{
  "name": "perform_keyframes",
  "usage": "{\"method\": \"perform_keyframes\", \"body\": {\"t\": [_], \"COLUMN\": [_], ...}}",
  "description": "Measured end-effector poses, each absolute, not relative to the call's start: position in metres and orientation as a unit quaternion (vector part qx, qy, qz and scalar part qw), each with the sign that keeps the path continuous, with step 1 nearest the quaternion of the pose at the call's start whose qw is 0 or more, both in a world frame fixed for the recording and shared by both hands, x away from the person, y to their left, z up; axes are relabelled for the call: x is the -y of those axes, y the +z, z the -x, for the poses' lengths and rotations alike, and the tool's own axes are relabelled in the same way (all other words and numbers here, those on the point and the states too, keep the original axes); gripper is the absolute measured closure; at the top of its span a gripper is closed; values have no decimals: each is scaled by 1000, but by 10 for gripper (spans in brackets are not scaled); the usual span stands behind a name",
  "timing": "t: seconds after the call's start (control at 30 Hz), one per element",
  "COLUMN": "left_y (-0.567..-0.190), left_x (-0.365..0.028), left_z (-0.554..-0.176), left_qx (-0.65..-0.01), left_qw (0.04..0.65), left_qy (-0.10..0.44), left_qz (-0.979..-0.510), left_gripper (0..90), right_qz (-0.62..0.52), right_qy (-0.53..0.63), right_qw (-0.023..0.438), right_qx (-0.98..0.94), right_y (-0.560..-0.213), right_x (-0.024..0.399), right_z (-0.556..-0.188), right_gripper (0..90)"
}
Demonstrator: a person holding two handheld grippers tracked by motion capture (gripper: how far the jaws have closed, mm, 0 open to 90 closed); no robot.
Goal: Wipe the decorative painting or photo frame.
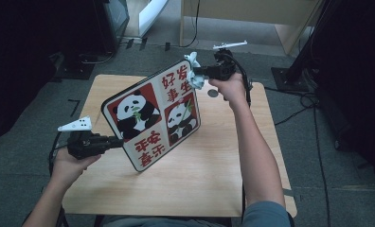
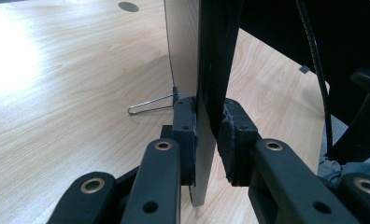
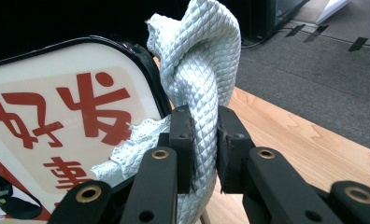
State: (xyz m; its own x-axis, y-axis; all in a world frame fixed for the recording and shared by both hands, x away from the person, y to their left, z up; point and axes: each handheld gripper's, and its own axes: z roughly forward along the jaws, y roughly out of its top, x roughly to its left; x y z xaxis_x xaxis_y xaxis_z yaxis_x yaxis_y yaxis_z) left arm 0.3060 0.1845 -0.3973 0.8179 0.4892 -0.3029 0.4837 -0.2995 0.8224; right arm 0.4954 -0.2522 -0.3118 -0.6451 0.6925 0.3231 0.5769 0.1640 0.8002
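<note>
The left tongs (image 2: pixel 209 135) are clamped on the thin edge of the panda board (image 2: pixel 199 56), one pad on each face. In the high view they (image 1: pixel 117 141) grip its lower left edge, and the board (image 1: pixel 152 116) stands tilted, its bottom corner on the worktop (image 1: pixel 200 170). A wire stand (image 2: pixel 150 105) sticks out behind the board.

The right tongs (image 3: pixel 204 140) are closed tight on a white cloth (image 3: pixel 199 60), bunched and pressed against the board's top corner (image 3: pixel 80 102). From above, the right tongs (image 1: pixel 202 73) hold the cloth (image 1: pixel 194 71) at the board's upper right edge, above the worktop's far side.
</note>
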Motion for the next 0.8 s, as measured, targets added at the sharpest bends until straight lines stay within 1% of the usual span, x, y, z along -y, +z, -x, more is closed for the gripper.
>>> {"method": "perform_keyframes", "body": {"t": [0.17,0.23,0.43,0.6,0.8], "left_y": [-397,-397,-397,-397,-398], "left_x": [-184,-184,-184,-185,-185], "left_z": [-306,-306,-306,-306,-306], "left_qx": [-302,-302,-302,-301,-301], "left_qw": [509,509,510,510,510], "left_qy": [2,3,3,2,2], "left_qz": [-806,-806,-806,-806,-806], "left_gripper": [784,784,784,783,783], "right_qz": [-417,-414,-426,-423,-432], "right_qy": [490,494,485,491,479], "right_qw": [55,61,46,50,36], "right_qx": [-763,-762,-762,-760,-763], "right_y": [-314,-317,-328,-334,-345], "right_x": [253,254,256,257,260], "right_z": [-496,-494,-494,-492,-491], "right_gripper": [791,792,792,792,793]}}
